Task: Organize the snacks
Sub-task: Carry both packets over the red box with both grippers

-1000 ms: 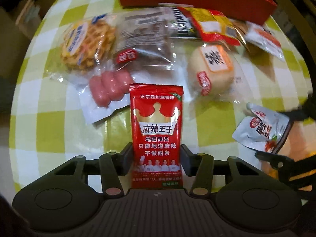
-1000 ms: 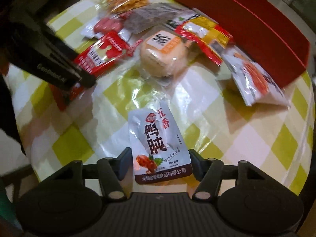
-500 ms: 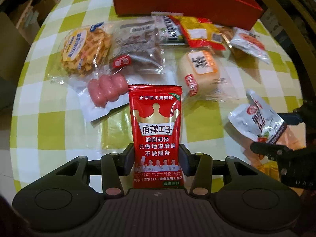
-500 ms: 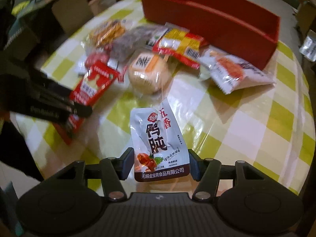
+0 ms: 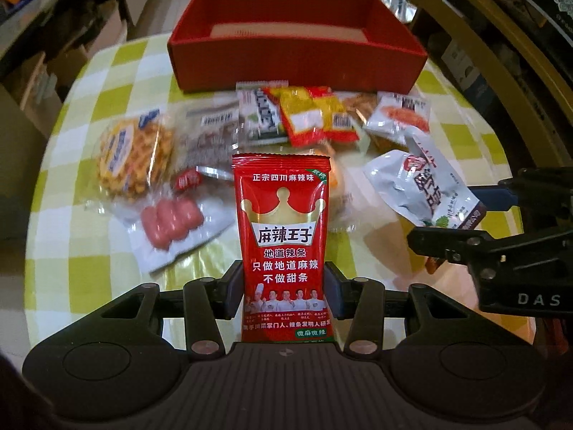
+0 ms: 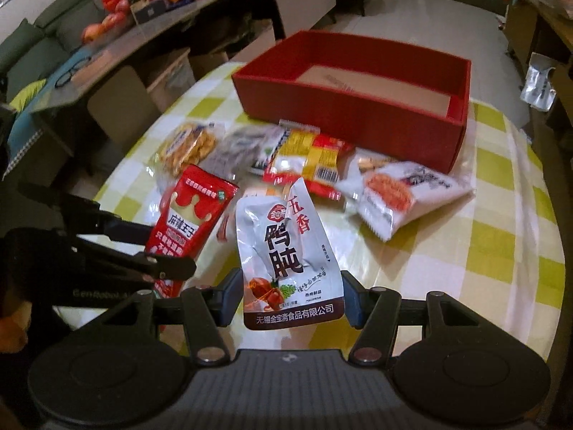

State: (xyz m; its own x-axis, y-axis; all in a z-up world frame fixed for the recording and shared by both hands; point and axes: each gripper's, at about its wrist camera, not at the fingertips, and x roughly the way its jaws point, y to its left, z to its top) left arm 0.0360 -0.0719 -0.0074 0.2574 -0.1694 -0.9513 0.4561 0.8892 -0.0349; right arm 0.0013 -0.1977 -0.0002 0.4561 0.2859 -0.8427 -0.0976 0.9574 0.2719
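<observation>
One red box (image 5: pixel 297 53), far side of the counter (image 5: pixel 53 186), nothing seen inside. Two packets are lifted: left gripper (image 5: pixel 284 288) jaws clamp the red spicy-strip packet (image 5: pixel 283 236); right gripper (image 6: pixel 288 299) jaws clamp the silver pouch (image 6: pixel 286 251). About seven packs lie before the box, overlapping, count unsure: waffle (image 5: pixel 129 154), sausages (image 5: pixel 170 220), others blurred. A bun is mostly hidden. Near counter bare.

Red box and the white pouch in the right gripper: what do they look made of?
Red box: likely rigid cardboard, matte red walls, plain tan floor showing inside. White pouch: seemingly glossy plastic or foil film; it crinkles and catches glare, with a flat sealed bottom edge.
</observation>
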